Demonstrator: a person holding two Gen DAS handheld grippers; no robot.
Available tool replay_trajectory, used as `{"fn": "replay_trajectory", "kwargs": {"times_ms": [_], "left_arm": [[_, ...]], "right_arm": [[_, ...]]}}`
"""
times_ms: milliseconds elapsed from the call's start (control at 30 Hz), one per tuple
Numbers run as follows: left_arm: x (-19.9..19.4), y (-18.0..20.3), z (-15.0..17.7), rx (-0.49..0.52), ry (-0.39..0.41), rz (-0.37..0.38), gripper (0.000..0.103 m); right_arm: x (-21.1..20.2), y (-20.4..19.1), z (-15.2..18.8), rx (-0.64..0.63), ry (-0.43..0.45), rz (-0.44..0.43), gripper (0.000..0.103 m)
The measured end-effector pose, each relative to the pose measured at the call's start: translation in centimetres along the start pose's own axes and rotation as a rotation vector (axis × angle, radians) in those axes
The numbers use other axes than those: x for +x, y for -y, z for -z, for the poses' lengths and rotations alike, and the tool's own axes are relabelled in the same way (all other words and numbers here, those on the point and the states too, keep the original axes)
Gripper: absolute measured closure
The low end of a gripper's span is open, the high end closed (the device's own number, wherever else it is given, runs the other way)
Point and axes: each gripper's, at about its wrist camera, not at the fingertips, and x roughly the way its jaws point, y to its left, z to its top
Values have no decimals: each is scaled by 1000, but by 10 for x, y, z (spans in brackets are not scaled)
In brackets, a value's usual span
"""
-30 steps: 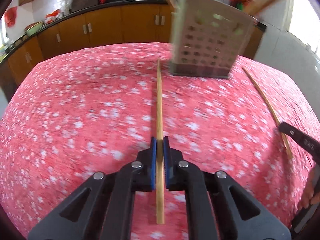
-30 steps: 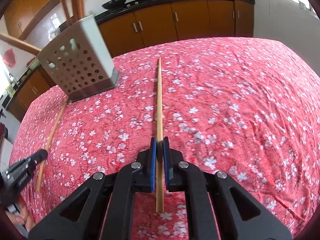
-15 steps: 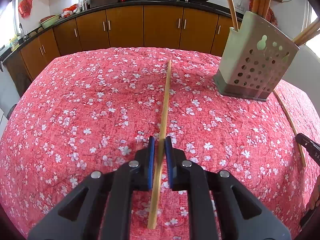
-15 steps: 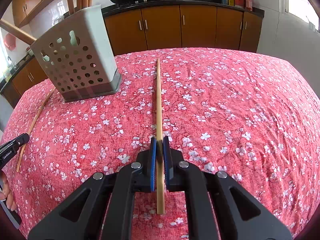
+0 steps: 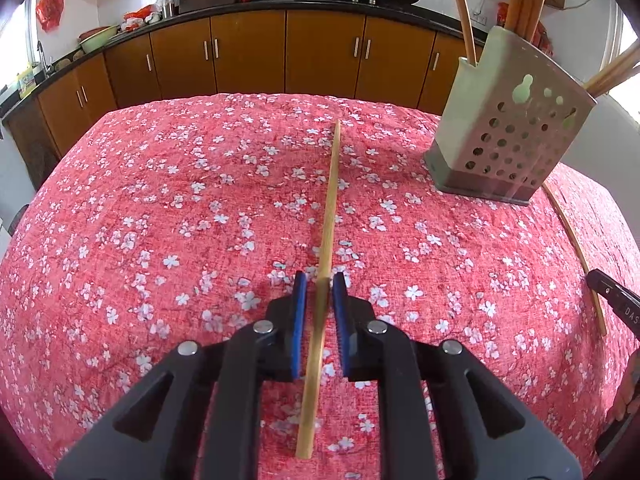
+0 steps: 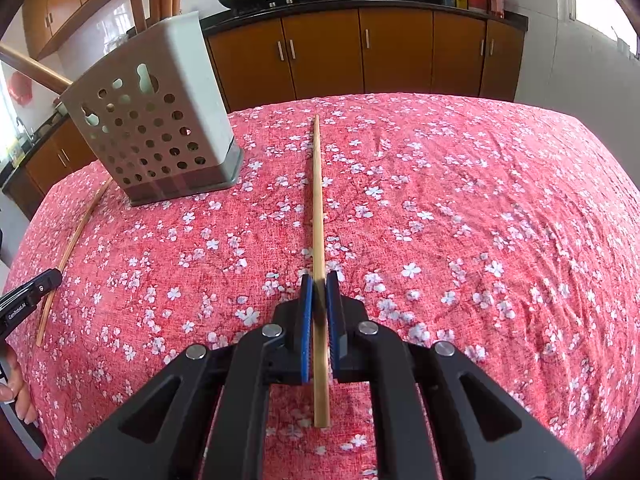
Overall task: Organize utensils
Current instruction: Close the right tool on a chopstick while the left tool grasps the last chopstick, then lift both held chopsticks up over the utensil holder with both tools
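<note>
In the left wrist view a bamboo chopstick (image 5: 330,200) runs between the blue pads of my left gripper (image 5: 320,284). The jaws are opening; a gap shows on each side, and the stick slants down onto the red floral cloth (image 5: 160,208). My right gripper (image 6: 319,286) is shut on a second chopstick (image 6: 317,192), which points straight ahead over the cloth. A grey perforated utensil holder (image 5: 508,132) with several long wooden utensils stands at the far right. The right wrist view has the holder (image 6: 160,120) at far left. Each view catches the other chopstick (image 5: 576,248) (image 6: 76,240).
Brown kitchen cabinets (image 5: 248,56) and a dark counter with woks line the wall behind the table. The right gripper's tip (image 5: 612,300) shows at the left view's right edge. The left gripper's tip (image 6: 32,300) and a hand show at the right view's left edge.
My left gripper's pads have parted from the chopstick, which now slants with its near end swung left. The left view swung left early on. The right gripper still clamps its chopstick.
</note>
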Motion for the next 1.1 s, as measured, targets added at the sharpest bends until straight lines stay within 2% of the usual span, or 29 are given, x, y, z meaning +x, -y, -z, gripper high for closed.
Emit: {"fn": "replay_trajectory", "kwargs": {"times_ms": [900, 1100], "left_arm": [[0, 2, -1, -5, 0, 4, 87], [-3, 11, 4, 32, -6, -20, 87]], "right_arm": [[-1, 0, 1, -6, 1, 9, 95], [-2, 0, 2, -4, 1, 5, 95]]}}
